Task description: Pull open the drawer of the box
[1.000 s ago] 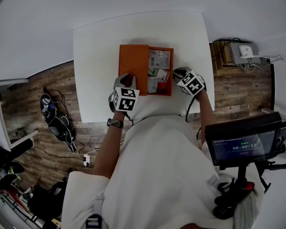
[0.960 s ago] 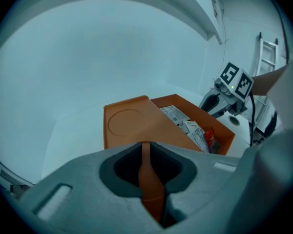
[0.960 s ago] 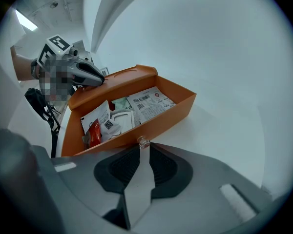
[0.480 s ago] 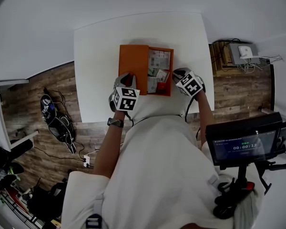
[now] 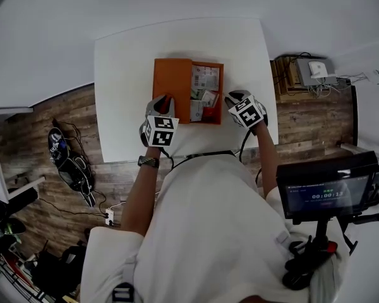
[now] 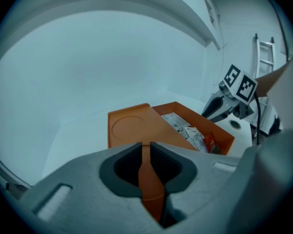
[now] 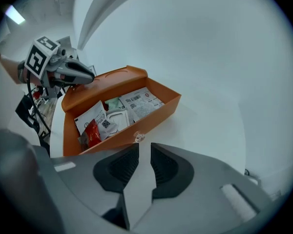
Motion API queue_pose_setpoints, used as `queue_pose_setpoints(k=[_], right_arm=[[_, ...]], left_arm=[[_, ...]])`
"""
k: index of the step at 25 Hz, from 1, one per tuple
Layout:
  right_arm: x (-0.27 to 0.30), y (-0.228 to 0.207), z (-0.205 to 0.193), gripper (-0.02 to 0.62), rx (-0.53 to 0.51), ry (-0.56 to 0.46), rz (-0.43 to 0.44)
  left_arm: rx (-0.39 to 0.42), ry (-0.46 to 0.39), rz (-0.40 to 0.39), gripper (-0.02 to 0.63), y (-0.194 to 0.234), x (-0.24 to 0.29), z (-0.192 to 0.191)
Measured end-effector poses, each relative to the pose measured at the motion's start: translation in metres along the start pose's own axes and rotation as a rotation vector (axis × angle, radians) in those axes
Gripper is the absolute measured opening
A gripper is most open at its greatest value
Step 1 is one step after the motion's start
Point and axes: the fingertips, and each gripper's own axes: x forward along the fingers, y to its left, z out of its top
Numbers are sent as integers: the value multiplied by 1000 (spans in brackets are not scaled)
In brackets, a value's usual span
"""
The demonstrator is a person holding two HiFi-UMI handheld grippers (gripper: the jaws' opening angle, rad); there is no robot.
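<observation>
Head view: the orange box [image 5: 172, 81] sits upper centre on the white counter [image 5: 126, 74], its drawer [image 5: 222, 93] out rightward. Left gripper view: the left gripper [image 6: 146, 152] clamps the box's edge. Right gripper view: the right gripper [image 7: 144, 152], empty, has just been opening, near the drawer's knob [image 7: 138, 137].

White shirt [image 5: 227, 232], black watch [image 5: 151, 162] on wrist

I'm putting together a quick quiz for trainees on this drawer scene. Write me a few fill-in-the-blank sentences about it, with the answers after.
1. The drawer of the box stands ___.
2. The left gripper is clamped on the box, whose colour is ___.
3. Among the paper packets in the drawer lies one sachet coloured ___.
4. The box rests on a table whose top is ___.

Answers: open; orange; red; white
</observation>
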Motion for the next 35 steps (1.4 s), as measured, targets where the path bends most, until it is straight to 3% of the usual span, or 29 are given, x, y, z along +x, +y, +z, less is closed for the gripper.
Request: queue_pose_setpoints(k=[5,9,12,21,27,35], right_arm=[[-16,-16,6,46,131,-49,-48],[-23,-23,17,17,144,-91,-92],[-50,-2,25,8,132,-155,-139],[-128,4,88,3,81,-411,-311],[-229,60,120,3,67,-615,-428],[-300,86,173,3,0,-817,-443]], left_arm=[[-24,-33,4,57,8,-2,9],[-45,-47,8,57,14,-1,17],[-44,-78,21,57,9,-34,16],[48,-326,95,55,8,-78,81],[83,-507,111,55,-3,-174,109],[200,-610,128,55,-11,-211,158]])
